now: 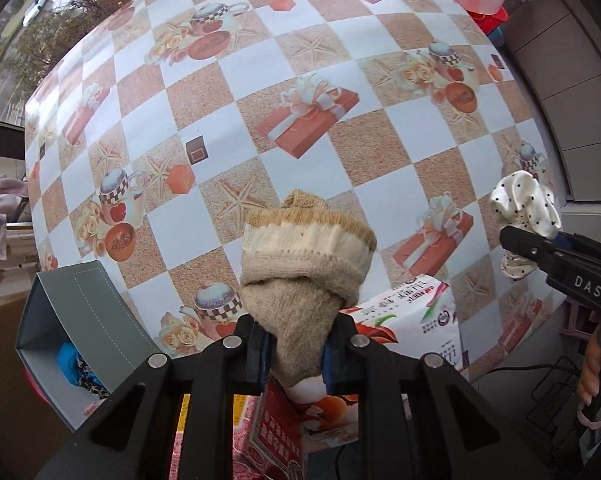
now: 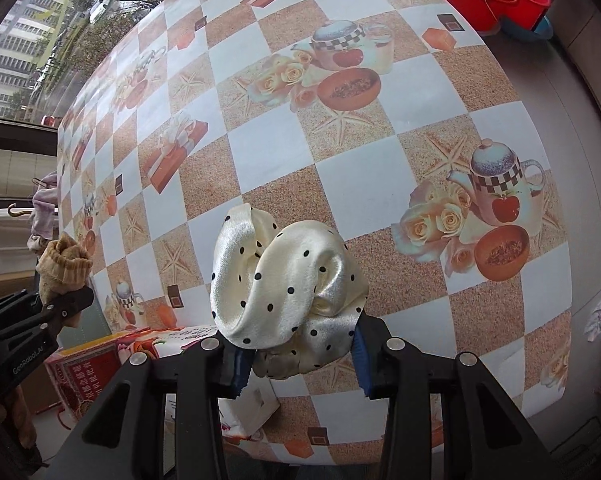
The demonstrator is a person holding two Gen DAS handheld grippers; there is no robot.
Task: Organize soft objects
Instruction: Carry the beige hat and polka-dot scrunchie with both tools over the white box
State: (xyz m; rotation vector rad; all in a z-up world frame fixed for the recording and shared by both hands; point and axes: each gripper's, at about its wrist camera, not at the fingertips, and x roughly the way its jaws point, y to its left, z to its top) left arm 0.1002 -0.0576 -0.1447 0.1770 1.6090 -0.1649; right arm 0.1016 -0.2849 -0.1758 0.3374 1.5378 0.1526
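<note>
Sock point(image 1: 304, 264) pinched in your left gripper point(image 1: 296, 344), scarf point(image 2: 288, 280) clamped in your right gripper point(image 2: 296, 356), both lifted clear of the table point(image 1: 340, 80). Carry the sock toward the grey box point(image 1: 80, 312) at 8 o'clock; keep both grips tight until over it.

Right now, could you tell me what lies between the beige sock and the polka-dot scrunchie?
Only bare checkered tablecloth separates the beige sock from the polka-dot scrunchie, seen in the left wrist view.
</note>
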